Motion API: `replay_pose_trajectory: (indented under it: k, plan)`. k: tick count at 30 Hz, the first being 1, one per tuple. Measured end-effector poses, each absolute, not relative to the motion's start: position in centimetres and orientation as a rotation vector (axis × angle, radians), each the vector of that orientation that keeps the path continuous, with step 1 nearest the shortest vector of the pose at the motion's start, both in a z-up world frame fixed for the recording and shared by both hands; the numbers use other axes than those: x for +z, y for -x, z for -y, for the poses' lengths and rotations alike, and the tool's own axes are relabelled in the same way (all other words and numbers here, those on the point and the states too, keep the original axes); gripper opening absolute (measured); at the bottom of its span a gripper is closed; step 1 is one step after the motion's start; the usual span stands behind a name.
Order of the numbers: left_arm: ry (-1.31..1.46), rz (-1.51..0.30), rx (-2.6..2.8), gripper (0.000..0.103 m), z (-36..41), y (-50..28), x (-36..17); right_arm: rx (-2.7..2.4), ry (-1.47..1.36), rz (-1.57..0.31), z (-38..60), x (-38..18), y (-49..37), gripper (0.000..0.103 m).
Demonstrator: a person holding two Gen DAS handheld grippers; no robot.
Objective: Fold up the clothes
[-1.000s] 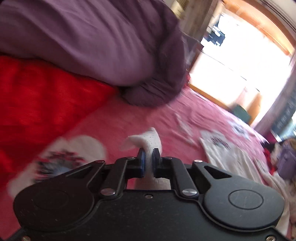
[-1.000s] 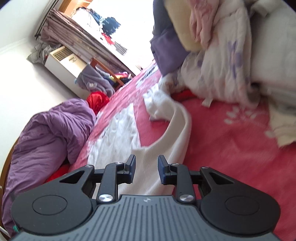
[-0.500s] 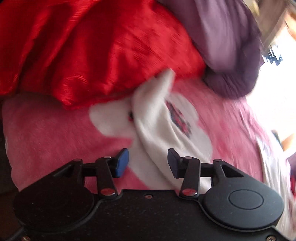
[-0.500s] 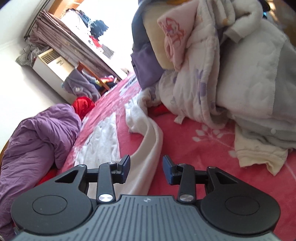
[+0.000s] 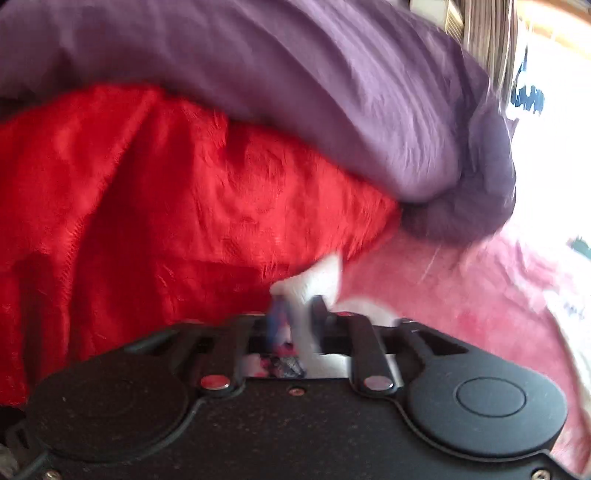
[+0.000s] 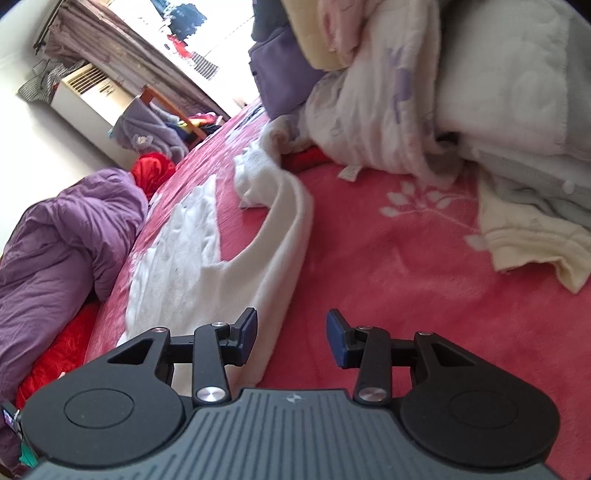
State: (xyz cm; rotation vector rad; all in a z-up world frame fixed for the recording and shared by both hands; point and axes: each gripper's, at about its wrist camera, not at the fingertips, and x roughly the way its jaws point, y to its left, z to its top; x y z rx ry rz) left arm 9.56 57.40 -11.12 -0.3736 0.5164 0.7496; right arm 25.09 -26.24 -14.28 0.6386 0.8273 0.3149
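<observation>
A white garment (image 6: 207, 258) lies spread along the pink bedspread (image 6: 388, 266); the left gripper (image 5: 297, 314) pinches one blurred corner beside a red blanket (image 5: 166, 206); the right gripper (image 6: 290, 341) hangs released at the garment's edge; lifting evenly should keep the fold straight.

We see a bed under a pink blanket (image 6: 406, 266) printed with white leaves. Behind it a white wall (image 6: 33, 155) meets a white heater (image 6: 85, 92) and a brownish striped curtain (image 6: 122, 40), drawn beside a window (image 6: 221, 33) that pours in hard daylight. A wooden chair (image 6: 159, 99) stands near the heater. In the left view the window (image 5: 554, 147) glares white.
</observation>
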Motion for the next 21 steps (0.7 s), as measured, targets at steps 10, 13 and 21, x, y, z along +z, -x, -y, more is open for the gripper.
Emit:
replay_pose_trajectory:
  k: [10, 13, 21]
  plan:
    - [0.288, -0.534, 0.726, 0.047, -51.2, -5.3, -7.8, 0.313, -0.689, -0.761, 27.7, -14.4, -26.2, 0.045]
    - [0.359, -0.513, 0.589, 0.049, -47.0, -4.1, -5.9, 0.314, -0.705, -0.735, 28.2, -14.3, -26.6, 0.045]
    - [0.491, -0.534, 0.244, 0.052, -34.5, -3.5, -4.0, 0.363, -0.621, -0.697, 27.7, -13.6, -32.7, 0.045]
